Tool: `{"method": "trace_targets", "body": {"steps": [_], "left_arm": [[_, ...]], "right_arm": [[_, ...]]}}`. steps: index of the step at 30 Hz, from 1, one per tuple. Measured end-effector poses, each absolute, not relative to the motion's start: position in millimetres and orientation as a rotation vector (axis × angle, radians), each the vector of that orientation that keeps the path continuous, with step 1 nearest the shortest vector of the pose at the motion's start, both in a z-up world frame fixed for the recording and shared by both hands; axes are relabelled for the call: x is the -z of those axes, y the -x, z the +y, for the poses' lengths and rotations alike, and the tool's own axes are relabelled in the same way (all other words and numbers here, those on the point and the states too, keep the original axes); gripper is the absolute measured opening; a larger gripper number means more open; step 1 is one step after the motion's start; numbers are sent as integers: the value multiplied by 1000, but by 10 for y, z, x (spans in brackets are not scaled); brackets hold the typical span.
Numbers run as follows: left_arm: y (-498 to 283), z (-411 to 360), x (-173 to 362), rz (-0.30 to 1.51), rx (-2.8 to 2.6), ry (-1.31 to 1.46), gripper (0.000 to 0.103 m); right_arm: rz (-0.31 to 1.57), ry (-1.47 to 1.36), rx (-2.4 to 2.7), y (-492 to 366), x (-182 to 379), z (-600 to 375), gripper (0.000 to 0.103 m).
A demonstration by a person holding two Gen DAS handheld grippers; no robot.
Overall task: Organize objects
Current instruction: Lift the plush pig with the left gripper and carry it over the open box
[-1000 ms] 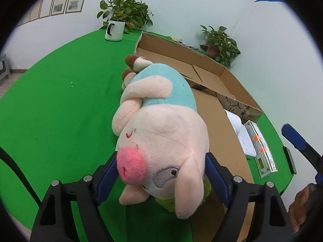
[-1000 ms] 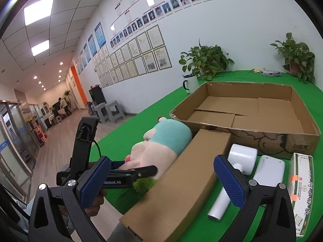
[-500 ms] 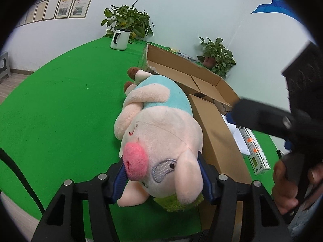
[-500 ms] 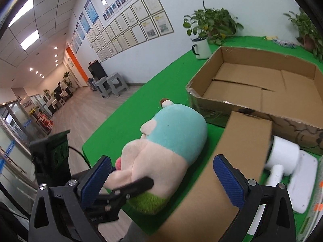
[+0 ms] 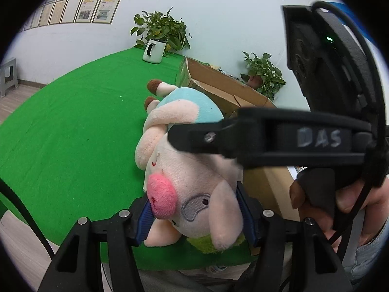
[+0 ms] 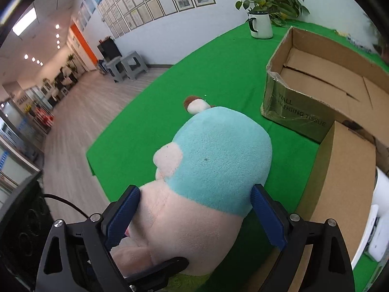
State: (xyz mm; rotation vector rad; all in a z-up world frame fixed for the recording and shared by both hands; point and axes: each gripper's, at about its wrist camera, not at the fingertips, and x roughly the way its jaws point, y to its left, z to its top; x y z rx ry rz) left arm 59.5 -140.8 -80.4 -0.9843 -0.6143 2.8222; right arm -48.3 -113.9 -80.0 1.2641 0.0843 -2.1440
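A plush pig (image 5: 192, 177) with a pink snout and light blue back lies on the green table near its front edge. My left gripper (image 5: 195, 215) is shut on its head, blue pads pressed into both sides. In the right wrist view the pig (image 6: 214, 160) fills the middle, and my right gripper (image 6: 194, 214) stands open around its body, pads at both flanks. The right gripper's black body crosses the left wrist view above the pig. An open cardboard box (image 6: 323, 77) stands behind the pig, empty inside.
A closed flat brown carton (image 6: 340, 175) lies right of the pig. White devices (image 6: 379, 216) lie beyond it at the right edge. A white mug (image 6: 260, 24) and potted plants (image 5: 263, 73) stand at the back. The table's front edge (image 6: 97, 170) is close on the left.
My left gripper closed onto the pig's head. My right gripper moved left from above the carton to straddle the pig's body, and its body now crosses the left wrist view.
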Motion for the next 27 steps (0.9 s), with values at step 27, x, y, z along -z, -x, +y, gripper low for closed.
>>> {"method": "trace_targets", "body": {"steps": [27], "left_arm": [[3, -995, -89, -341, -2870, 690, 56]], "right_arm": [[46, -857, 2382, 521, -372, -341, 69]]}}
